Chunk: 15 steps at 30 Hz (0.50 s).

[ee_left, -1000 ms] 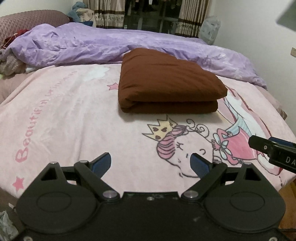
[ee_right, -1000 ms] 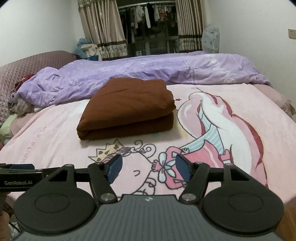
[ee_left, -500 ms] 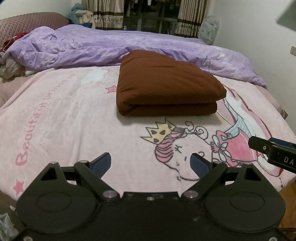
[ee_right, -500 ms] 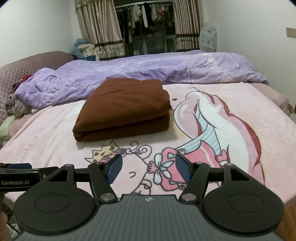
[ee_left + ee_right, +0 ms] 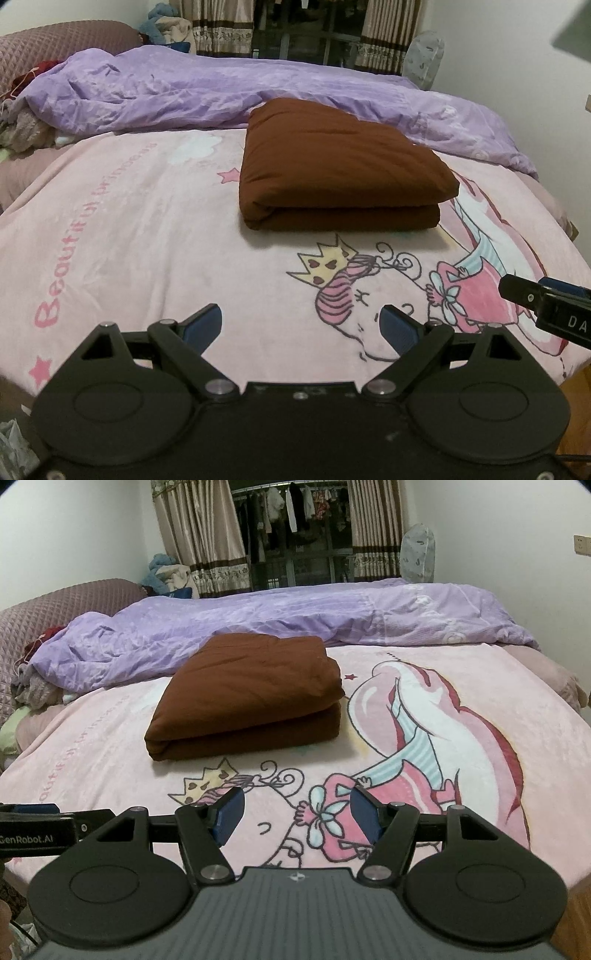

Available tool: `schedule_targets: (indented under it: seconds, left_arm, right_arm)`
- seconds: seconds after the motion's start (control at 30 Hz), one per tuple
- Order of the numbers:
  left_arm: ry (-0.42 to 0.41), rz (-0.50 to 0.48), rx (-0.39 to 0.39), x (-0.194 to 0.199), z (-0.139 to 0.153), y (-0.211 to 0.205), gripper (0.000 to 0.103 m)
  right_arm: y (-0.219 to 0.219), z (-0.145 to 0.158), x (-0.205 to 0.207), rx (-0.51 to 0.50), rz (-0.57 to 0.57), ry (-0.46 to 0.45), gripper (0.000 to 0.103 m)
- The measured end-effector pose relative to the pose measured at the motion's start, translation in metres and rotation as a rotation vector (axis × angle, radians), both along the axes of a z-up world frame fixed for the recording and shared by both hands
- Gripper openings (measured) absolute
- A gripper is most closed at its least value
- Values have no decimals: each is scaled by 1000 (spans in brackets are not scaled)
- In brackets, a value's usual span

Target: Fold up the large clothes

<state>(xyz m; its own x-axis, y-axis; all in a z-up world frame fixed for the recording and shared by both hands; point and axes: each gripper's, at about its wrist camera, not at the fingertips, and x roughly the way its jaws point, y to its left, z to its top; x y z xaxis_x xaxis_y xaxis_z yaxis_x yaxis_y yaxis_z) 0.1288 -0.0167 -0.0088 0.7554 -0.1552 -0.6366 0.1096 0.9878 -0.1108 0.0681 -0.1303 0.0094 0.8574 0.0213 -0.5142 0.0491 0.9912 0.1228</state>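
Observation:
A brown garment lies folded into a thick rectangle on the pink cartoon blanket; it also shows in the right wrist view. My left gripper is open and empty, near the bed's front edge, well short of the garment. My right gripper is open and empty, also near the front edge. Part of the right gripper shows at the right of the left wrist view. Part of the left gripper shows at the left of the right wrist view.
A crumpled purple duvet lies across the back of the bed, just behind the garment. A pile of clothes sits at the left by a mauve headboard. Curtains and hanging clothes stand behind. The bed's wooden edge is at lower right.
Both grippers have drawn back a little and tilted, so the garment sits slightly lower in the left view. The garment has not moved. Both stay open.

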Motion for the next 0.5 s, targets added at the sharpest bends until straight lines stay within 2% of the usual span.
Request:
schedule_targets:
  seconds: [0.5]
  left_arm:
    - [-4,7,-1,-2,0,2,94]
  right_arm:
    - [0,-1,2,-6,-3,6,77]
